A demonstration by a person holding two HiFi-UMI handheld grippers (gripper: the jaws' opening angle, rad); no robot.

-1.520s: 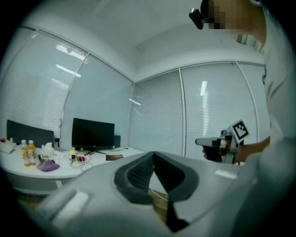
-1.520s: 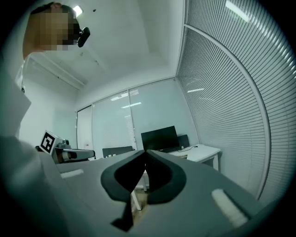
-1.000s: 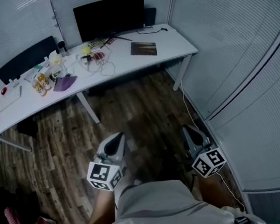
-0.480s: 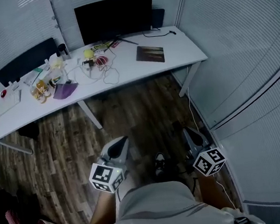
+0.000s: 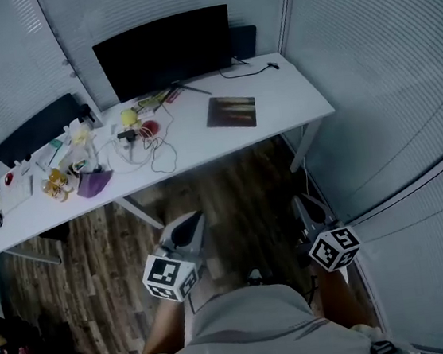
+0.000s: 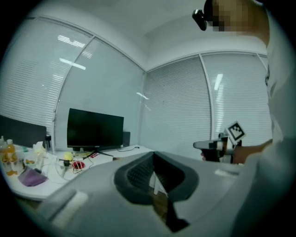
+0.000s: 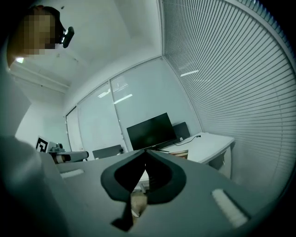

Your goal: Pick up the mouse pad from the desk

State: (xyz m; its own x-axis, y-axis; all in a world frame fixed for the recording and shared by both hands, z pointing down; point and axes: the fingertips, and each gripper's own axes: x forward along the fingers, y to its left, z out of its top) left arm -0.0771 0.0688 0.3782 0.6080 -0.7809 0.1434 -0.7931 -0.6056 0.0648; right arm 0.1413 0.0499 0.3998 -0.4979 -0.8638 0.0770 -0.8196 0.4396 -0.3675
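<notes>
The dark rectangular mouse pad (image 5: 231, 112) lies flat on the long white desk (image 5: 296, 95), toward the desk's right end, in front of the black monitor's (image 5: 162, 51) right edge. Both grippers are held off the desk, over the wood-plank floor (image 5: 230, 183) in front of it and well apart from the pad. The left gripper (image 5: 188, 221) is before the desk's middle, the right gripper (image 5: 300, 202) before its right end. Each has its jaws pressed together on nothing.

desk (image 5: 292, 95): smooth white top, faint sheen. floor (image 5: 232, 195): brown wood-look planks, visible grain. mouse pad (image 5: 231, 112): dark, matt. monitor (image 5: 162, 51): black screen. left gripper (image 5: 188, 220) and right gripper (image 5: 299, 203): matt grey plastic shells.
</notes>
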